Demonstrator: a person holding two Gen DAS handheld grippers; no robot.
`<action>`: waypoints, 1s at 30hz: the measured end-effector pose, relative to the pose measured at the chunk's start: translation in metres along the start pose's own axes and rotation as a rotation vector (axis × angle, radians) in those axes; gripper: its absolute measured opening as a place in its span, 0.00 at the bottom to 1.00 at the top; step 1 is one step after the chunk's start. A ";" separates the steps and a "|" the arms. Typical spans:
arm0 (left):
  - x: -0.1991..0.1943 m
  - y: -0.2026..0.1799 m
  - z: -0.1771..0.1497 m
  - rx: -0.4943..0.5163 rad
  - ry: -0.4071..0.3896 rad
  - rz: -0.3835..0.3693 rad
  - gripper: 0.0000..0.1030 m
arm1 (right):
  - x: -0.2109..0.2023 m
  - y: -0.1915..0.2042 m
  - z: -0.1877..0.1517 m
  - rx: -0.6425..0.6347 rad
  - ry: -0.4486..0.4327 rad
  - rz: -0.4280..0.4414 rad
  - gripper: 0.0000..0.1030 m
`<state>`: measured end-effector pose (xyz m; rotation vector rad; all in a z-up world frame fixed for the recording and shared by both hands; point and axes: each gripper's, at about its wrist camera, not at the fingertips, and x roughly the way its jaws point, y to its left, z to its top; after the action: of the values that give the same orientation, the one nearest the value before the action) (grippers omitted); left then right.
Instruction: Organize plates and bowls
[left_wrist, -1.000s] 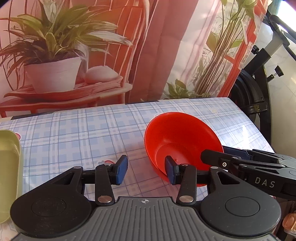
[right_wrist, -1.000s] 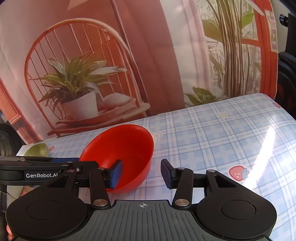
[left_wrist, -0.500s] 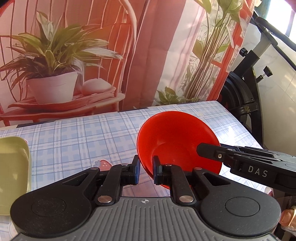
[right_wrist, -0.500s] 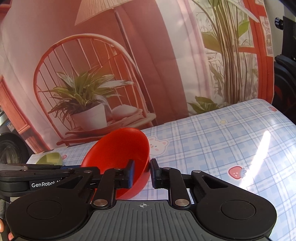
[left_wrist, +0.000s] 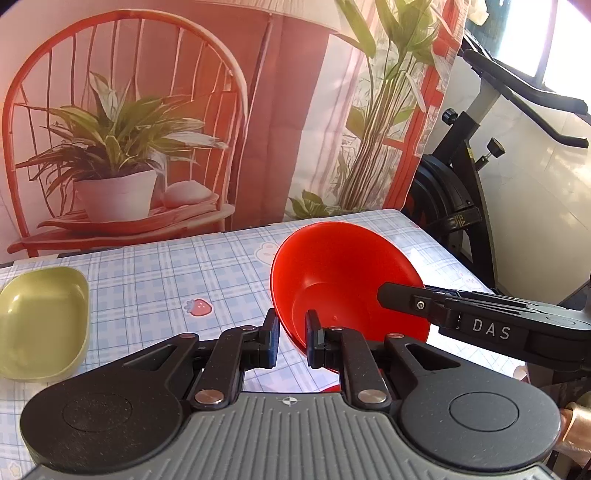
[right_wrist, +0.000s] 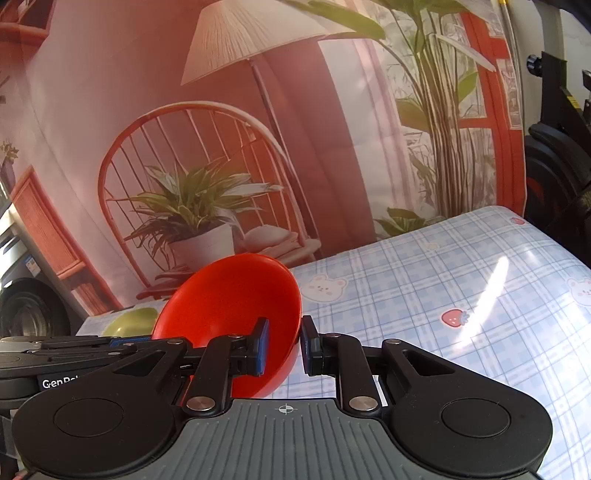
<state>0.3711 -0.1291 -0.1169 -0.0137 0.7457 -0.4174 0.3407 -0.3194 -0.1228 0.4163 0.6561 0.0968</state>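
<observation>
A red bowl (left_wrist: 343, 273) hangs tilted above the checked tablecloth, held from both sides. My left gripper (left_wrist: 291, 341) is shut on the bowl's left rim, one pad inside and one outside. In the right wrist view my right gripper (right_wrist: 282, 345) is shut on the opposite rim of the same red bowl (right_wrist: 229, 299). The right gripper's black arm (left_wrist: 480, 325) reaches into the bowl from the right in the left wrist view. A green squarish dish (left_wrist: 40, 321) rests on the table at the left; a slice of it (right_wrist: 129, 321) shows behind the bowl in the right wrist view.
The table (right_wrist: 461, 295) carries a blue plaid cloth with strawberry and bear prints. A printed backdrop of a chair and plants (left_wrist: 147, 129) hangs behind it. An exercise bike (left_wrist: 480, 155) stands beyond the table's right end. A hand (left_wrist: 576, 424) shows at the lower right.
Both grippers went from open beside the bowl's rim to shut on it, then lifted the bowl off the table. The green dish has come further into the left wrist view.
</observation>
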 end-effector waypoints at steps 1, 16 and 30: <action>-0.006 -0.001 -0.004 0.001 0.000 -0.002 0.15 | -0.004 0.001 -0.001 0.003 -0.001 0.000 0.17; -0.037 -0.005 -0.054 -0.040 0.050 -0.042 0.15 | -0.054 0.005 -0.053 0.103 0.013 -0.012 0.17; -0.028 -0.004 -0.071 -0.054 0.090 -0.002 0.15 | -0.044 0.003 -0.078 0.087 0.060 -0.018 0.17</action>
<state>0.3045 -0.1130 -0.1507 -0.0465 0.8456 -0.4015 0.2580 -0.2990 -0.1518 0.4930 0.7251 0.0645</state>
